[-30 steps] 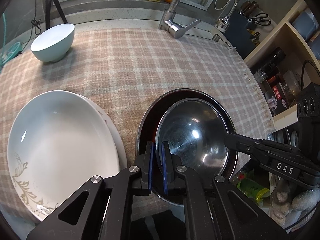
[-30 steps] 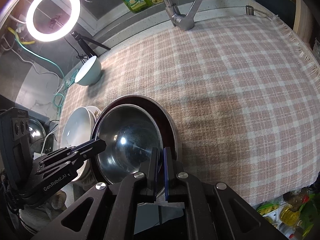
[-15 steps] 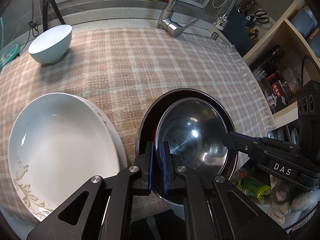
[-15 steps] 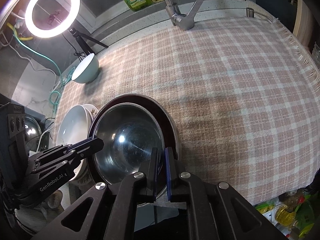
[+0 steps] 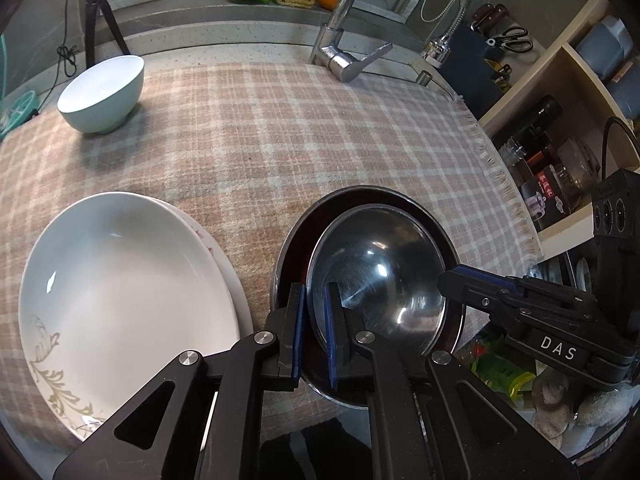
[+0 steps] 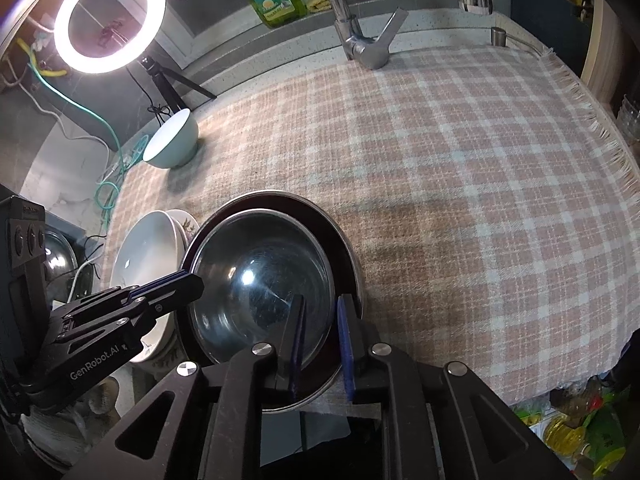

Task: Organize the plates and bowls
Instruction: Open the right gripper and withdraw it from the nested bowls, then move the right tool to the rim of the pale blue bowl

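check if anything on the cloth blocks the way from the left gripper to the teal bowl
Nothing visible does. Only bare plaid cloth lies between the left gripper, shut on the steel bowl's rim, and the teal bowl. The stacked white plates sit just left of that line.

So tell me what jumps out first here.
The steel bowl nested in a dark pan at the near edge of the plaid cloth, with the left gripper and right gripper at its rim. Left of it sit stacked white plates; a mint bowl stands far left.
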